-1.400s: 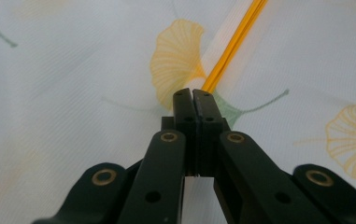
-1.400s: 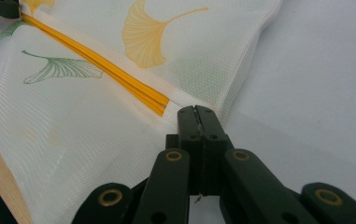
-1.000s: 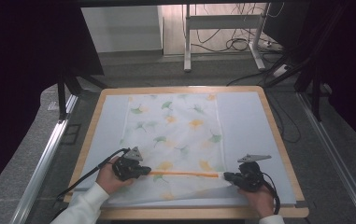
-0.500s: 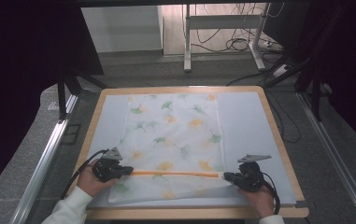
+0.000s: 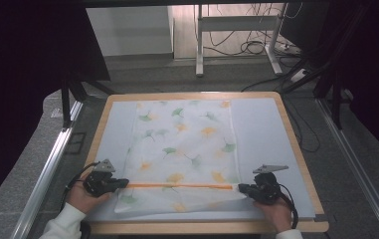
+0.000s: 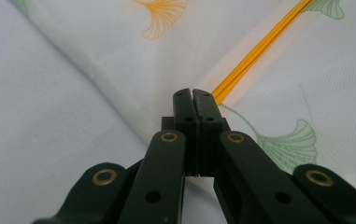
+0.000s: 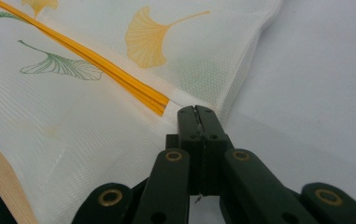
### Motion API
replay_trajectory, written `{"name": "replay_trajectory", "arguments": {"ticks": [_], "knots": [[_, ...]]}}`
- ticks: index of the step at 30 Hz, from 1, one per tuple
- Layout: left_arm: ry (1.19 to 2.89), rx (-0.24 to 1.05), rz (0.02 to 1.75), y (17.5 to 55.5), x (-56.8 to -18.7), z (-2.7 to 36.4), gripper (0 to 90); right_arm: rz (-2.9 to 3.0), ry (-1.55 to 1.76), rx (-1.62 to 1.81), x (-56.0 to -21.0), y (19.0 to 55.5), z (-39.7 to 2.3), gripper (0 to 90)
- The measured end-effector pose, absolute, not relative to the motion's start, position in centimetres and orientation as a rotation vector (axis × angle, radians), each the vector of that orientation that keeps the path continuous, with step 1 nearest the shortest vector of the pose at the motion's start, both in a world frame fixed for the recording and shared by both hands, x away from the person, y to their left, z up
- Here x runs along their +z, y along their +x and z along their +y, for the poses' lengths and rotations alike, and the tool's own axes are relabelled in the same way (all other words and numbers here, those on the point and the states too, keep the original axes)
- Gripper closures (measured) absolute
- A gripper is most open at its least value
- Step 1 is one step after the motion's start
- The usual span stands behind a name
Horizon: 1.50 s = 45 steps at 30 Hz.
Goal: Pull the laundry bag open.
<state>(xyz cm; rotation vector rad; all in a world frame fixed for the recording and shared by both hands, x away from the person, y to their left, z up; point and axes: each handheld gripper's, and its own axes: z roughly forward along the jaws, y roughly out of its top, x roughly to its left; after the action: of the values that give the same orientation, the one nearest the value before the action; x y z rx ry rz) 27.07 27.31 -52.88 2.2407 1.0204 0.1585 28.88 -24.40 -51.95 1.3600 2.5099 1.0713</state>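
Leaf-print cloth point(image 5: 182, 144) flat on table point(image 5: 261, 129), near edge folded along orange stripe point(image 5: 177, 186). Left tongs point(image 5: 123, 183) clamped on stripe's left end, right tongs point(image 5: 241, 188) clamped on right end, cloth taut between.

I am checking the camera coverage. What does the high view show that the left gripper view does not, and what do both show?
High view: the whole wooden table, the right gripper at the cloth's other corner, and both hands. Left gripper view: the left gripper with its jaws shut on the cloth, and the fine veins of a green leaf print. Both: the leaf-printed cloth and its orange stripe.
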Motion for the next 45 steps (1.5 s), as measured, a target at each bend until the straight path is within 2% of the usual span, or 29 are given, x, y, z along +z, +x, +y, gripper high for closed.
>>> {"name": "replay_trajectory", "arguments": {"ticks": [38, 41, 43, 45], "knots": [[2.219, 0.183, 1.01, 26.7, -52.9, 26.7, 89.7, 2.479, 1.294, 1.09, -51.2, 28.4, -24.2, 89.4], [2.188, 0.229, 0.998, 26.5, -52.5, 26.6, 85.2, 2.475, 1.244, 1.125, -50.7, 28.2, -24.1, 89.3], [2.136, 0.271, 1.013, 26.3, -52.0, 26.4, 78.7, 2.461, 1.207, 1.149, -50.5, 28.2, -24.1, 89.0], [2.084, 0.299, 1.026, 26.4, -51.5, 26.3, 70.0, 2.452, 1.177, 1.17, -50.4, 28.2, -24.0, 78.6]]}}
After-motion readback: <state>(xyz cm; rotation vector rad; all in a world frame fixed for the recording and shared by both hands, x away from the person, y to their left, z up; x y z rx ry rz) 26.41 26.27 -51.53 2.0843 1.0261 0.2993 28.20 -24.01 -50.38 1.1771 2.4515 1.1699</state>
